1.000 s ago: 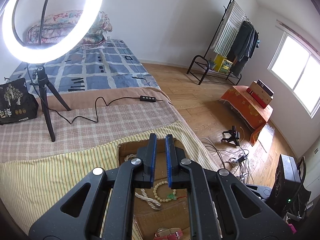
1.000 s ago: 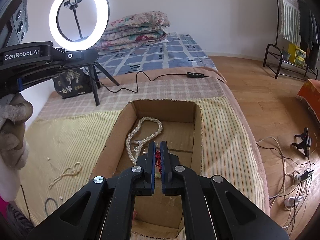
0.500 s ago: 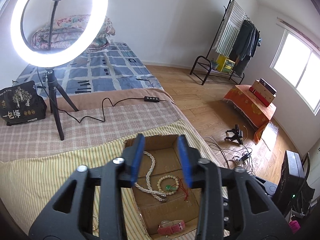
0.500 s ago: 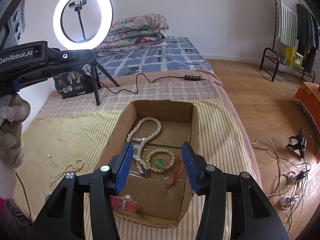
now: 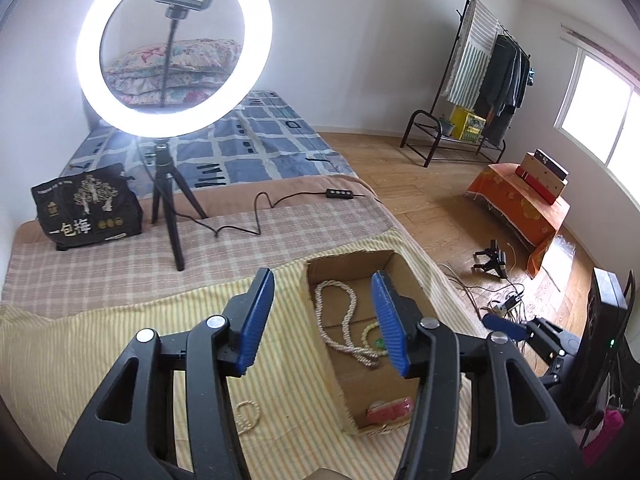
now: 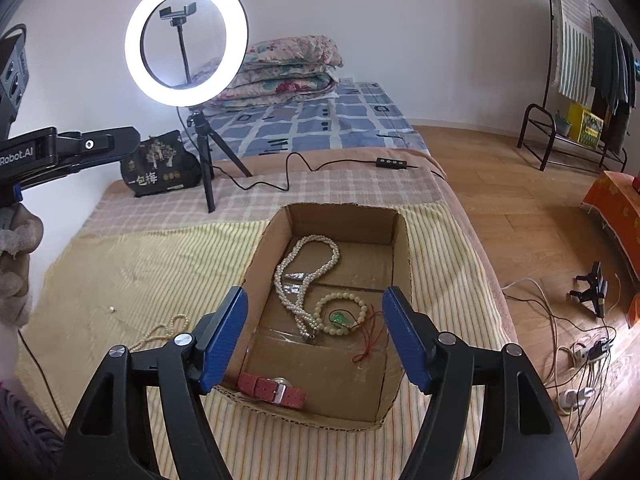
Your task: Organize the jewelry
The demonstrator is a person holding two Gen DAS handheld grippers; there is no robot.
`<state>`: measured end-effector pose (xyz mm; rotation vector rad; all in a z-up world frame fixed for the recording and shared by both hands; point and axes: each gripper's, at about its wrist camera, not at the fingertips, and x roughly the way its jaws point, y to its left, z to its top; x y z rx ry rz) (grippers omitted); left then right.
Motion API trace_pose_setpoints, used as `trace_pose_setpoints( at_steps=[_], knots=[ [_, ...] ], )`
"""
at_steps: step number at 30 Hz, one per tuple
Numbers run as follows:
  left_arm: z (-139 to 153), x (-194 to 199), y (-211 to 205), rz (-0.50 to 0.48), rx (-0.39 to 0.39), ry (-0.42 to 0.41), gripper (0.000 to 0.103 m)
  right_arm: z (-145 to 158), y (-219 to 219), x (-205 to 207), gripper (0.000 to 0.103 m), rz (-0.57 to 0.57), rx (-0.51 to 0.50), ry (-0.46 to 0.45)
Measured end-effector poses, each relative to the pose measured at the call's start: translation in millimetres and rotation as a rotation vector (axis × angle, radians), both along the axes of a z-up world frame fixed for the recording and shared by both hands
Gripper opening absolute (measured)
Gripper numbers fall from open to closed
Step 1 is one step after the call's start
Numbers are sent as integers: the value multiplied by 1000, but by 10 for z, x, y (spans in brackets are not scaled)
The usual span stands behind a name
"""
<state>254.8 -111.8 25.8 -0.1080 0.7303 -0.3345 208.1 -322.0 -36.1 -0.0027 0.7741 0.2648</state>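
On the striped bedcover, a small pearl strand (image 6: pixel 160 332) lies at 9 o'clock of the cardboard box (image 6: pixel 402 256). Inside the box rest a long pearl necklace (image 6: pixel 308 276), a bead bracelet (image 6: pixel 340 314) and, toward 6 o'clock, a red watch (image 6: pixel 272 390). The left gripper (image 5: pixel 322 322) and the right gripper (image 6: pixel 314 338) are both opening, with nothing between their jaws.

Ahead of me at twelve o'clock a lit ring light (image 5: pixel 174 46) stands on its tripod on the bed (image 6: pixel 320 188), with folded quilts (image 6: pixel 288 70) against the white wall (image 5: pixel 360 32) behind. At two o'clock a clothes rack (image 5: pixel 484 92) stands on the wooden floor (image 6: pixel 512 216); a bright window (image 5: pixel 604 116) is at three.
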Motion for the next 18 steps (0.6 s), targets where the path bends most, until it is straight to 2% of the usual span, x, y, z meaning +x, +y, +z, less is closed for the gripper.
trace_pose_setpoints(
  at_steps=[7, 18],
  knots=[
    [-3, -298, 476, 37, 31, 2, 53, 70, 209, -180, 74, 43, -7, -21],
    [-144, -850, 1456, 173, 36, 5, 53, 88, 784, -488, 74, 203, -17, -94]
  ],
)
